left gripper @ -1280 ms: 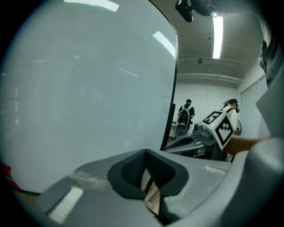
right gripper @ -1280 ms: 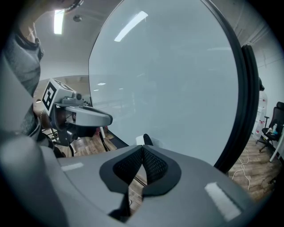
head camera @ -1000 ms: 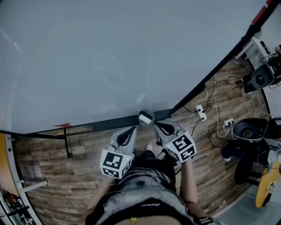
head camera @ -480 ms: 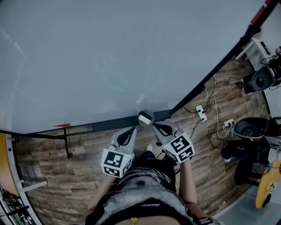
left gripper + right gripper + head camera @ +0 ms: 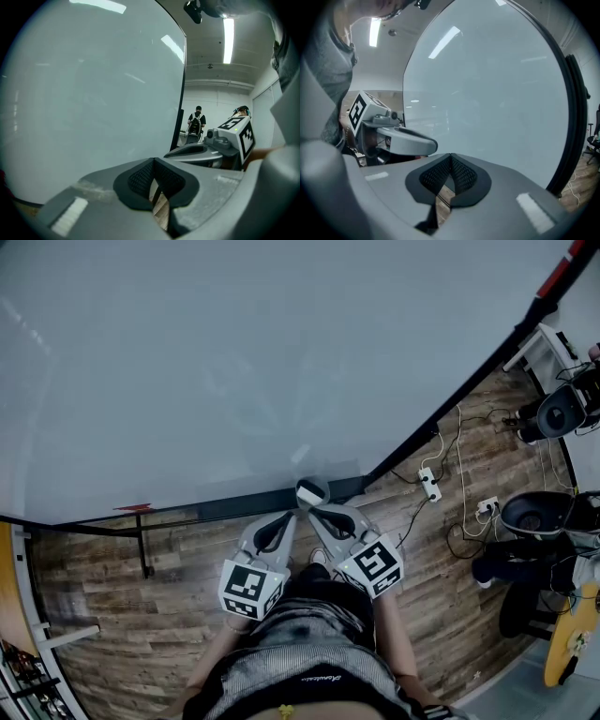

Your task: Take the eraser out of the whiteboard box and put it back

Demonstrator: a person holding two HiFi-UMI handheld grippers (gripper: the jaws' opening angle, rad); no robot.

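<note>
Resting at the lower edge of the whiteboard [image 5: 234,362], the eraser [image 5: 311,491] sat, as far as the head view showed, in the dark whiteboard box [image 5: 345,487] on the board's bottom rail, a small pale block standing proud of the rim. It was probably light and not fragile, with a stiff back and a soft felt face. The sensible hold looked to be across its two hard sides above the rim, not on the felt, which could squash and slip. The left gripper [image 5: 286,516] and the right gripper [image 5: 306,511] both pointed at it from just below, tips near each other and just short of the eraser. Each had its jaws pressed together with nothing between the pads, so either would need to spread before taking hold. The board close behind and the box walls seemed to leave little room for a jaw, and the two gripper noses crowded one another. A small red thing [image 5: 134,507] lay well apart to the left on the rail, and a power strip [image 5: 430,481] lay on the wooden floor [image 5: 112,568].
</note>
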